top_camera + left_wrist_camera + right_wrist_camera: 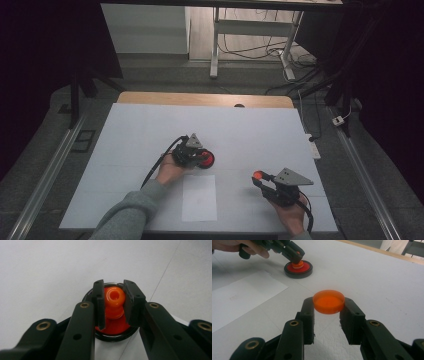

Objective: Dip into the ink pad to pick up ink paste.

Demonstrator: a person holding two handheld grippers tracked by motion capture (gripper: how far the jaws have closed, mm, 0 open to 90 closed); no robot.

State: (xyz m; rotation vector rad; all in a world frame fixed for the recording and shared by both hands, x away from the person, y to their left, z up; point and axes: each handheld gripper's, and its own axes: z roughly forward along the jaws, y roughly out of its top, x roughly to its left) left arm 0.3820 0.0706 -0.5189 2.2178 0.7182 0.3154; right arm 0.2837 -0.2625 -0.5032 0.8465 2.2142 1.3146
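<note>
At table front, right gripper (258,178): held in the person's right hand, jaws clamped on the rim of an orange cap (328,301), 1 jaw on each side
Orange cap: round, shallow, flat face up, lifted clear of the white table (250,130); in the high view it shows as an orange spot at the jaw tips
Paper (199,197): white sheet lying flat on the table near its front edge, between the 2 hands
Left gripper (113,300): held in the person's left hand just beyond the paper, pointing down, jaws clamped on an orange knob (114,298)
Orange knob: hollow-topped, standing upright at the middle of the red disc (298,268)
Red disc: round with a black rim, resting flat on the table just past the paper's far corner, well apart from the cap
Far edge: wooden strip (205,98) beyond the white surface
</note>
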